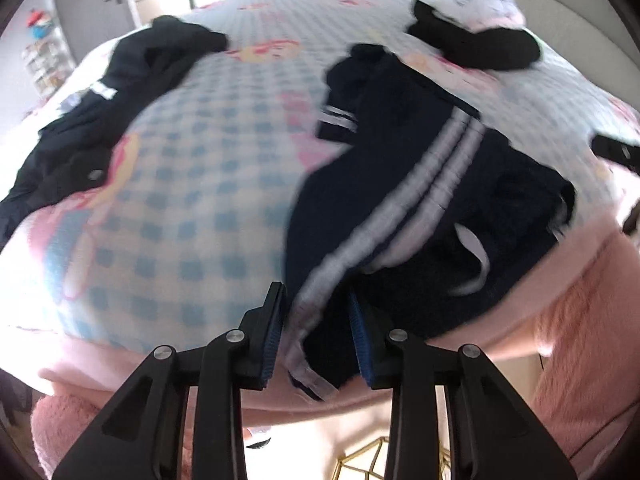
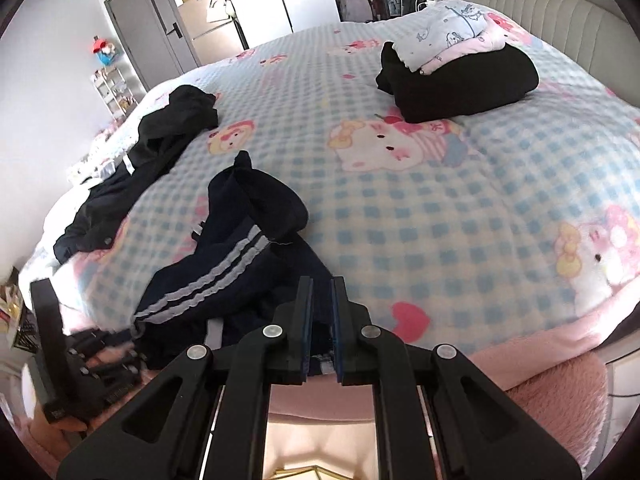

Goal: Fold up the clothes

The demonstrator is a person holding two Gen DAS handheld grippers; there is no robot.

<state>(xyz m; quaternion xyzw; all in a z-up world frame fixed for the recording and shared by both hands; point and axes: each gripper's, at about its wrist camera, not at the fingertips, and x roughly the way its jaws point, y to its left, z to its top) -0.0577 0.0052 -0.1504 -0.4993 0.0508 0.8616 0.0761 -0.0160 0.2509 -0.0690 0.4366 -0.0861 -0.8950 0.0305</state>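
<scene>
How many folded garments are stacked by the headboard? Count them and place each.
3: a black one at the bottom, a pink one in the middle, a pale printed one on top. More could be hidden within the stack.

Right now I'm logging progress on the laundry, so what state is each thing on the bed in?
Navy trousers with white side stripes: unfolded, rumpled, near edge gripped by both claws.
Left claw: pinching the striped edge.
Right claw: shut on navy fabric.
Black garment: crumpled, unfolded.
Stack of black, pink and pale blue printed clothes: folded, piled.
Blue checked cartoon blanket: spread flat.
</scene>
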